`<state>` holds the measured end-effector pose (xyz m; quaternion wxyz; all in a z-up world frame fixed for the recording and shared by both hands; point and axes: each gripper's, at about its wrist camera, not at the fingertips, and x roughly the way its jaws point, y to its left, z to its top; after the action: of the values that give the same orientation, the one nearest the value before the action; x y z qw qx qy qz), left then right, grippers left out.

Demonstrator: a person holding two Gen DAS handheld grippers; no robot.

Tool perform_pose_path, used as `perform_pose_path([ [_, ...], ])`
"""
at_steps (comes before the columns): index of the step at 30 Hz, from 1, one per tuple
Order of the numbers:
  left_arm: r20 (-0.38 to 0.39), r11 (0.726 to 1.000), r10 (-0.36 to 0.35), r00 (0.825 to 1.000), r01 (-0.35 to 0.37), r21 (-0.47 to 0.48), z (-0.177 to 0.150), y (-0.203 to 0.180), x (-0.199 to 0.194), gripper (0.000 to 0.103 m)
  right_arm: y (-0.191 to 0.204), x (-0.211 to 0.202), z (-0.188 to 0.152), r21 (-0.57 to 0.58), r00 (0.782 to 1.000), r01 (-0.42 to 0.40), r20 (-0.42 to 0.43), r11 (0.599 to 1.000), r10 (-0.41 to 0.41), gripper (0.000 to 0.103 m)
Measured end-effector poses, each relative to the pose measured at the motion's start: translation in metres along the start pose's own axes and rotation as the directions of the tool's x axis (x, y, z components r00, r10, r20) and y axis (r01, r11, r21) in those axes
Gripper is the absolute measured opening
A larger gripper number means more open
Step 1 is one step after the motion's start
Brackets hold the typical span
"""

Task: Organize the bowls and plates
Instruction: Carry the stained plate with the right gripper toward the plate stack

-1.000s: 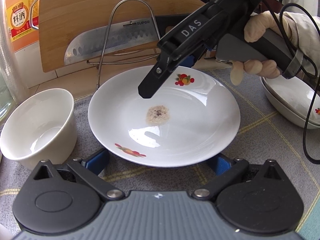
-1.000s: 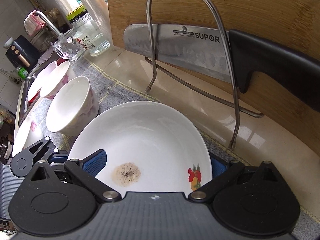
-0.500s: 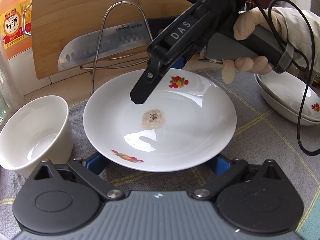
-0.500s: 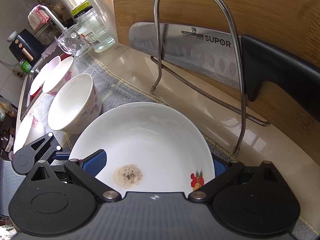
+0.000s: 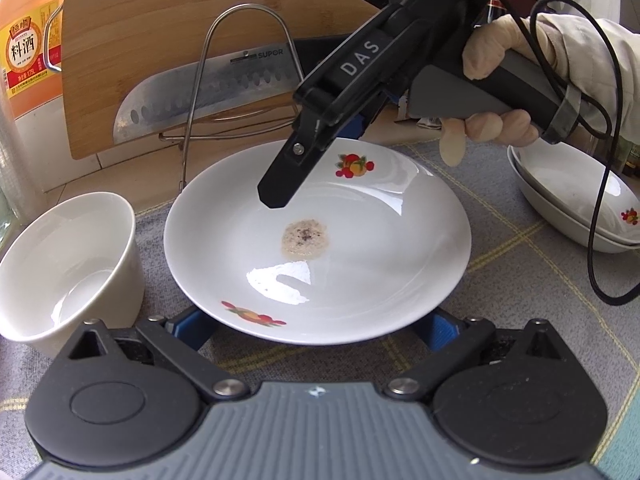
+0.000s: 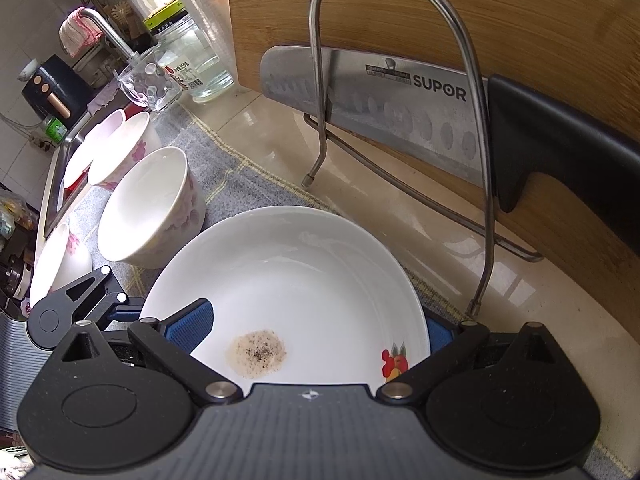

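A white plate with fruit prints and a brown speckled stain at its centre lies on the grey mat. My left gripper is open at the plate's near rim, its blue pads wide apart and partly under the rim. My right gripper is open too, reaching in over the far side of the plate. In the left wrist view it hangs tilted, with a black finger just above the plate. A white bowl stands left of the plate.
A knife rests in a wire rack against a wooden board behind the plate. Stacked plates sit at the right. More flowered bowls line the mat toward the sink. A glass jar and an orange bottle stand at the back.
The right gripper has slid a little further in over the plate, toward its centre. Both grippers stay open, and the plate and bowl have hardly shifted.
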<state>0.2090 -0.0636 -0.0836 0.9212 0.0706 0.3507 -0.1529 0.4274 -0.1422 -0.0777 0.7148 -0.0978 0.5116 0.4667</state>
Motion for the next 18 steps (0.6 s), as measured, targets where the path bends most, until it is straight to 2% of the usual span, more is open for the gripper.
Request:
perform_pose_path([
  [18,-0.005,1.000,-0.006,1.000,0.006,0.019,0.0024,-0.0032,-0.0051,0.101,0.0043,-0.0039,-0.0049,0.000,1.000,0.004,-0.011,1.000,-0.004,0.103],
])
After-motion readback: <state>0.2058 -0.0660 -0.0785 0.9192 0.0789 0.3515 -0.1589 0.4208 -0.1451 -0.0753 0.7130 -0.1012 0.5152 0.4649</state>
